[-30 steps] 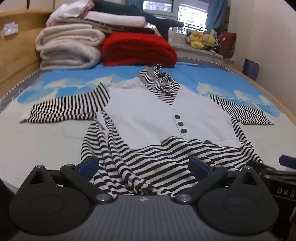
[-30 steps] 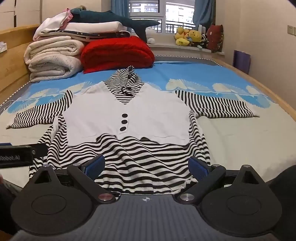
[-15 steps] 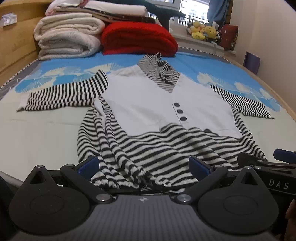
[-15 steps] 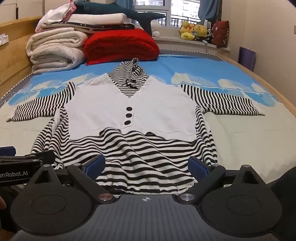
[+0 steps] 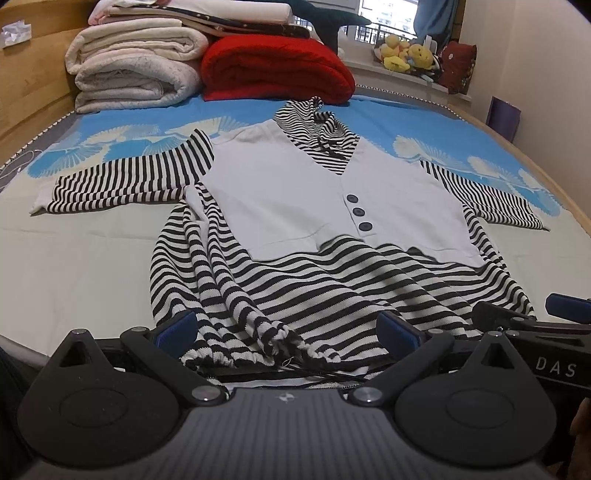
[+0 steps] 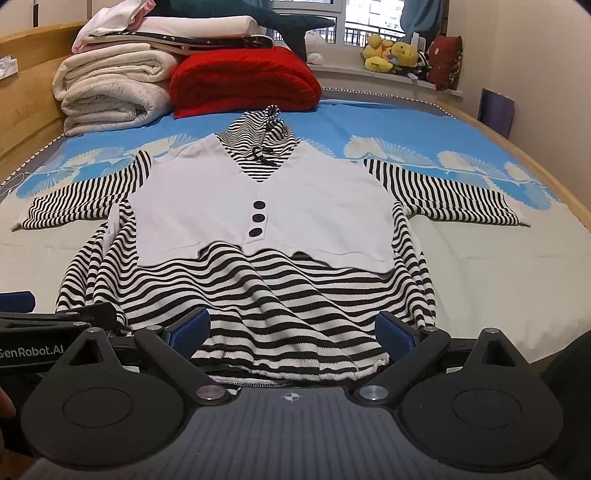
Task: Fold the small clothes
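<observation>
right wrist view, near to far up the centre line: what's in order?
Right tool → gathered hem of the black-and-white striped knit top → its three dark buttons → striped collar → folded red blanket → dark teal plush shark → window.

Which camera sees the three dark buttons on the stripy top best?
The right wrist view: the three buttons sit near the middle, facing the camera, on the top. The left wrist view shows them too, but off to the right and slanted.
</observation>
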`<state>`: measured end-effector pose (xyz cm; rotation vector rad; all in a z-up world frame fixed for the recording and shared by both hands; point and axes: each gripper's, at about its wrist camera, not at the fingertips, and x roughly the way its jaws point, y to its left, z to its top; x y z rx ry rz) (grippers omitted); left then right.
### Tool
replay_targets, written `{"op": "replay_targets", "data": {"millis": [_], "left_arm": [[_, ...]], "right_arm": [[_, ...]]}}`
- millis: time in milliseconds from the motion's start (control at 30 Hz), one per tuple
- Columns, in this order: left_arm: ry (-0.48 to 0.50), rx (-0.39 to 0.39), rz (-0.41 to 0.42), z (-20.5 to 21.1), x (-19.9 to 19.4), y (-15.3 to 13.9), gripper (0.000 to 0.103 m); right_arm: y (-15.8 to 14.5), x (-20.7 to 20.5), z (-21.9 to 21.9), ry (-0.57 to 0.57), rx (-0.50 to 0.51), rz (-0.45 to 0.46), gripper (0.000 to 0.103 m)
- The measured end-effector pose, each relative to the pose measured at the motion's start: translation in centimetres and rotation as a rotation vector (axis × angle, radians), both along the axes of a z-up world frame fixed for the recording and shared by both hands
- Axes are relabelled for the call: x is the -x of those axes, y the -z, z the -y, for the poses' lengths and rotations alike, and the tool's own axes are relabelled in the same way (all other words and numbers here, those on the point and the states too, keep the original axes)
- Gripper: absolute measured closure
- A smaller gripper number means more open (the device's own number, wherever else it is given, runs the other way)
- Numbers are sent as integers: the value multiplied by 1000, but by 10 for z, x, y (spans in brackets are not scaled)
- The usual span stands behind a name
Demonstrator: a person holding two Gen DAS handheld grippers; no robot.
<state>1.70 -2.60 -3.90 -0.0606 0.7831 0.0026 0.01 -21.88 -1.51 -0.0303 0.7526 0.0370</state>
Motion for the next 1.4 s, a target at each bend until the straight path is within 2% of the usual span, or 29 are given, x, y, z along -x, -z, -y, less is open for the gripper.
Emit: {"op": "replay_targets", "data": {"millis": [1400], "left_arm": [[-9, 14, -12, 1, 0, 0, 0]], "right_arm": [[0, -1, -2, 2, 3, -1, 7]]}}
